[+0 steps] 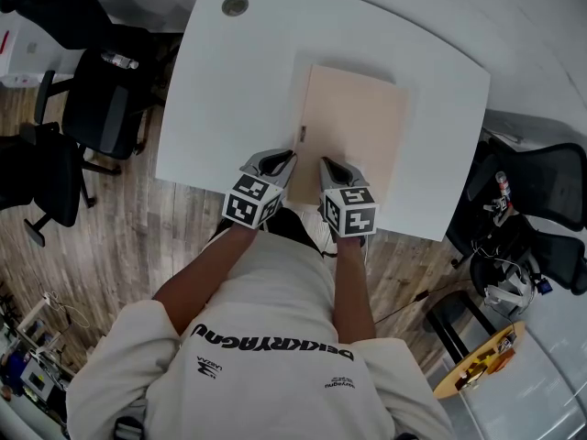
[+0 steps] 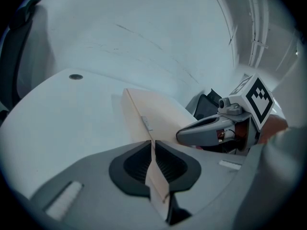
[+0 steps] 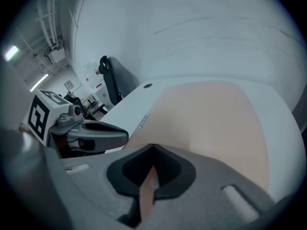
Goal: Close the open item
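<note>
Folder, beige, lay flat on the white bench, toward its near side. Left gripper pinched the folder's thin near edge by the left corner. Right gripper, just beside it, clamped the same edge.

The near edge of the beige folder is hidden under the left gripper and right gripper.

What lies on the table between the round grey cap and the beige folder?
Nothing: the head view shows only bare white table between the round grey cap and the beige folder.
</note>
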`<state>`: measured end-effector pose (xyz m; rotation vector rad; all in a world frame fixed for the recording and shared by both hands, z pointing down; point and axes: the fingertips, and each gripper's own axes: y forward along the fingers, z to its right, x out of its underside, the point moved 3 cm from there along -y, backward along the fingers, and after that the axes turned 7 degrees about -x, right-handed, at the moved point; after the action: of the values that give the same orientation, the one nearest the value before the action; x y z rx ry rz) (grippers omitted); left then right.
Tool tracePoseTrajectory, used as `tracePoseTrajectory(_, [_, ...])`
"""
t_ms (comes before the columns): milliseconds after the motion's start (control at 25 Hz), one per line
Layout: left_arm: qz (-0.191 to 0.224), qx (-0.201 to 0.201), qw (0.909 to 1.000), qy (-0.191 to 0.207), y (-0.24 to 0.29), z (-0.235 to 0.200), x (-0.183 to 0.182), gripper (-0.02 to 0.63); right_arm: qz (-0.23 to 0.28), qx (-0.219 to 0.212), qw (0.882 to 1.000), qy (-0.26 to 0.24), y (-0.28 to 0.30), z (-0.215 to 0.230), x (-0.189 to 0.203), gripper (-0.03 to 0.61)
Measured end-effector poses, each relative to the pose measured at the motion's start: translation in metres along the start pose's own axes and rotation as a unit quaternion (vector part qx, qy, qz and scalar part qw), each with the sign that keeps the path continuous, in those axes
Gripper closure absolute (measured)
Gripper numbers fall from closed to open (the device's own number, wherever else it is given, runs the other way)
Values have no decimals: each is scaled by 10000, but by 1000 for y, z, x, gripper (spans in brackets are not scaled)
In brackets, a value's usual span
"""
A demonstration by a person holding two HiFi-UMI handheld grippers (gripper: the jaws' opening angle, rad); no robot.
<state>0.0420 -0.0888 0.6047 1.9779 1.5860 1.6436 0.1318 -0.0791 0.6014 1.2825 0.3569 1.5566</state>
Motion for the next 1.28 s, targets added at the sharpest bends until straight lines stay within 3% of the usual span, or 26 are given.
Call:
tracePoseTrajectory(800, [-116,78,9999,-47,1,3,-1,600,41,59,10000,28,-5,-1,-3,581])
tracePoseTrajectory(1280, [35,119,9999,62,-5,11,-11,586,455,114,9989,-39,-22,-3,-19,581])
